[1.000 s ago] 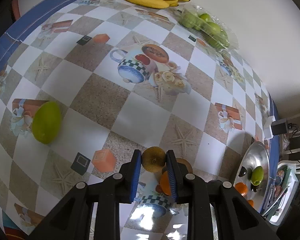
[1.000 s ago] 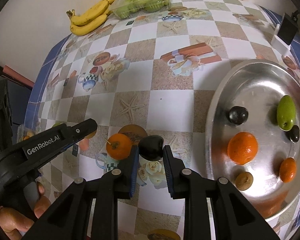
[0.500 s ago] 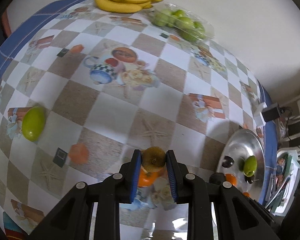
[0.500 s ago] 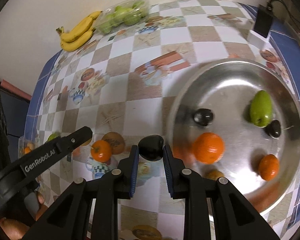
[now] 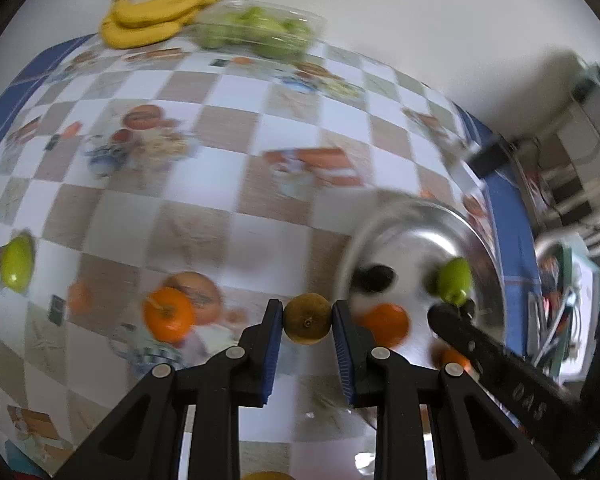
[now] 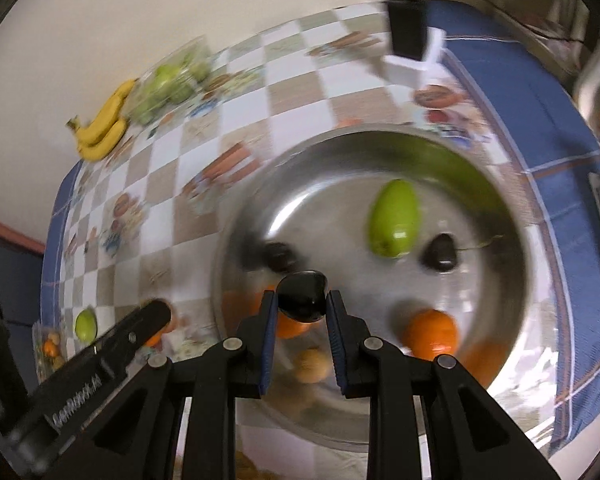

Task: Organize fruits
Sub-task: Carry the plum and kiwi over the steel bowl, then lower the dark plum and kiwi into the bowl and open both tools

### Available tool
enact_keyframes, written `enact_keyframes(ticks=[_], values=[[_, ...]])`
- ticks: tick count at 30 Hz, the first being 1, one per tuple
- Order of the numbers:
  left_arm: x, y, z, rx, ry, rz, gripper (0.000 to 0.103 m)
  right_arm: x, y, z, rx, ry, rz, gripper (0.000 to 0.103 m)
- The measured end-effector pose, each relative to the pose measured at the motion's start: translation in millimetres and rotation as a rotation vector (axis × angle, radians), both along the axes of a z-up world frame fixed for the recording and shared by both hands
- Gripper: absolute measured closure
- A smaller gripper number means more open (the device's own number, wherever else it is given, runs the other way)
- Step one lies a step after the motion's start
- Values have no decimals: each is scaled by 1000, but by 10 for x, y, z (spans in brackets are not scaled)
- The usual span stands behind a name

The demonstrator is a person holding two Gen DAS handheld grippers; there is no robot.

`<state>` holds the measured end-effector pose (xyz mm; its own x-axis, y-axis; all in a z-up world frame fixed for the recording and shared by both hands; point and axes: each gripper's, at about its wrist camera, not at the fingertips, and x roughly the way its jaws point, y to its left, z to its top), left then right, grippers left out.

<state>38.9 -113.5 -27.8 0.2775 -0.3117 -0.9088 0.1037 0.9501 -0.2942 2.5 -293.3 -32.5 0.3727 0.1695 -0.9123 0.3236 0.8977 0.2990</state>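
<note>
My left gripper [image 5: 307,320] is shut on a small brown round fruit [image 5: 307,319], held above the checkered tablecloth just left of the steel bowl [image 5: 412,216]. My right gripper [image 6: 302,300] is shut on a dark plum [image 6: 303,295] and hangs over the steel bowl [image 6: 340,148]. The bowl holds a green mango [image 6: 395,218], two dark plums [image 6: 440,253], oranges [image 6: 432,334] and a brown fruit [image 6: 311,365]. An orange [image 5: 168,314] and a green mango [image 5: 17,264] lie on the cloth at left.
Bananas [image 5: 152,14] and a clear pack of green fruit [image 5: 256,28] lie at the table's far edge by the wall. A black adapter on a white block [image 6: 410,40] stands behind the bowl. The right gripper's arm [image 5: 500,364] shows at the left view's lower right.
Both grippers have moved right toward the bowl with their fruit. The right gripper now hangs over the bowl's inside; the left one has neared its left rim. The views are motion-blurred.
</note>
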Motion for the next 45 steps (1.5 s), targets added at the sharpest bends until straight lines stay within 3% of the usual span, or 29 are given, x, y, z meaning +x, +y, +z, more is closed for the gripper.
enact_keyframes(ticks=[7,20,45], values=[[-161,-404,12,-2,-4,-114,76,-136,-318,19,-17,2,-70,77],[-322,-831,-78,-5,12,-231,76,-220,-446,18,-13,4,-96,77],[-267,-1102,-338,33,29,-269,76,-169,-512,-225,-1,69,-109,77]])
